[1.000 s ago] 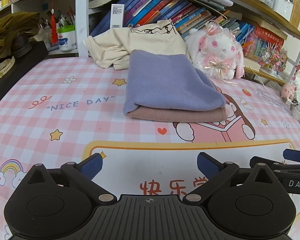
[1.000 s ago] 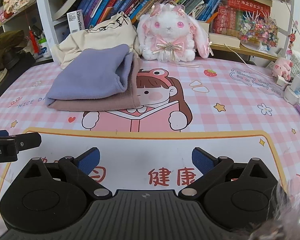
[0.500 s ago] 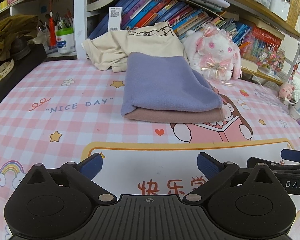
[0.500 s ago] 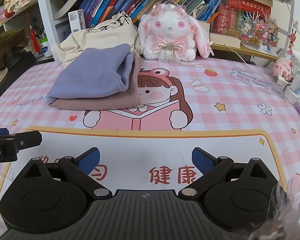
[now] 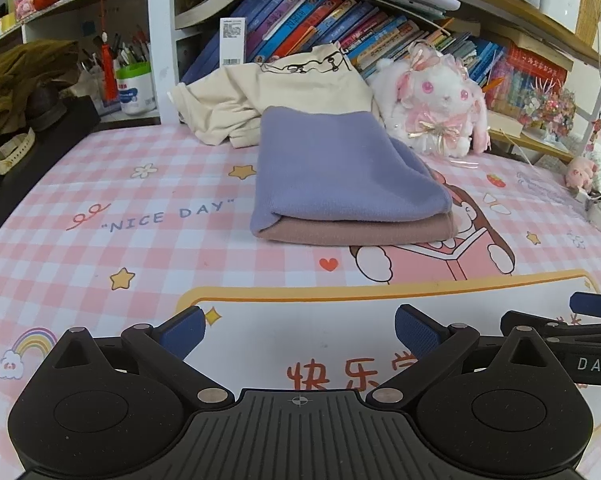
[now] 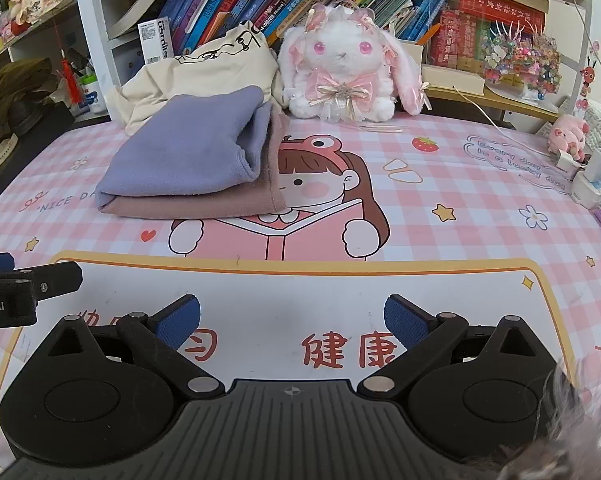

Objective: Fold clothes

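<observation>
a white plush bunny (image 6: 342,70) with pink bows sits at the back of the pink checked desk mat (image 6: 440,216), against a shelf of leaning books (image 5: 320,28). a small pink pig toy (image 6: 568,136) lies at the right edge; a white pen cup (image 5: 134,86) stands far left.

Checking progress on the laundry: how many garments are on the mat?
3. A purple one folded atop a pink one, and a crumpled cream one behind them by the books. Others may be hidden.
</observation>
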A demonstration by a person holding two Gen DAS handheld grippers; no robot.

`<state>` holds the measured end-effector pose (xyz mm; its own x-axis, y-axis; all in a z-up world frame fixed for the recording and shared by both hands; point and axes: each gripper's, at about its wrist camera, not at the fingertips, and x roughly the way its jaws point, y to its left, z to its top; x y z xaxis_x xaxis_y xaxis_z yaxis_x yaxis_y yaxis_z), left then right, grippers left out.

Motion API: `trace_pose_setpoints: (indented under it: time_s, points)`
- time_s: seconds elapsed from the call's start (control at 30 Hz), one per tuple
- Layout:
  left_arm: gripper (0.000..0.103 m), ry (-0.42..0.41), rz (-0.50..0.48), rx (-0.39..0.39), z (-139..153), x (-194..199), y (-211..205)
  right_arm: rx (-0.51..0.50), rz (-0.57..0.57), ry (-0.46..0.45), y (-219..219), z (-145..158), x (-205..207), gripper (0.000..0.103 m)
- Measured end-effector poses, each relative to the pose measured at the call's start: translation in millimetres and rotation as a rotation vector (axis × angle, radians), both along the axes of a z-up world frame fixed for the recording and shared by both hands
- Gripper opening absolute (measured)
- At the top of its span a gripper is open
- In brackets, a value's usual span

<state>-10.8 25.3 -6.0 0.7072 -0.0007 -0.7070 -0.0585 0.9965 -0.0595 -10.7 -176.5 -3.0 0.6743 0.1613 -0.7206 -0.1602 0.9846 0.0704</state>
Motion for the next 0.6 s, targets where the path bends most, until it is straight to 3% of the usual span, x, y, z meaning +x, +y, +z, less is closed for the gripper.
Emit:
trace_pose_setpoints:
  time_s: [0.37,0.6]
  points:
    - [0.103,-0.024,-0.027,-0.003,2.0,-0.1,-5.3,-0.002,0.0,-0.003,0.7,0.1,0.9,0.1]
    - [0.103,-0.083,-0.068,-0.005,8.9,-5.0,-10.6,-0.001,0.001,-0.004,0.8,0.2,2.4,0.1]
